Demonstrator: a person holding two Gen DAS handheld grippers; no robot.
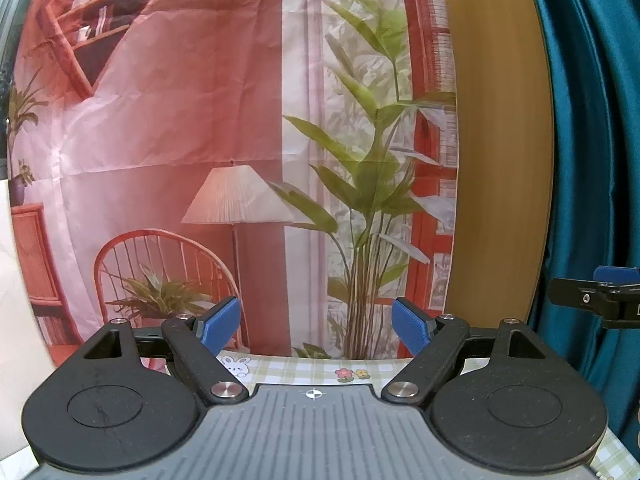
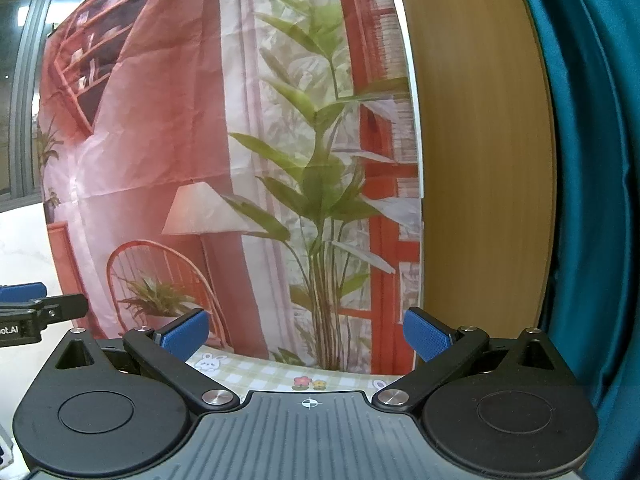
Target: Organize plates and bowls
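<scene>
No plates or bowls show in either view. My left gripper (image 1: 316, 322) is open and empty, its blue pads wide apart, held level above a green checked tablecloth (image 1: 304, 370) and facing a printed backdrop. My right gripper (image 2: 306, 334) is also open and empty, over the same tablecloth (image 2: 260, 372). The right gripper shows at the right edge of the left wrist view (image 1: 600, 296). The left gripper shows at the left edge of the right wrist view (image 2: 36, 312). Both are side by side at about the same height.
A printed cloth backdrop (image 1: 240, 140) of a pink room with lamp, chair and plant hangs right behind the table. A wooden panel (image 1: 500, 140) and a teal curtain (image 1: 592, 140) stand to the right. A white wall (image 2: 24, 240) is at the left.
</scene>
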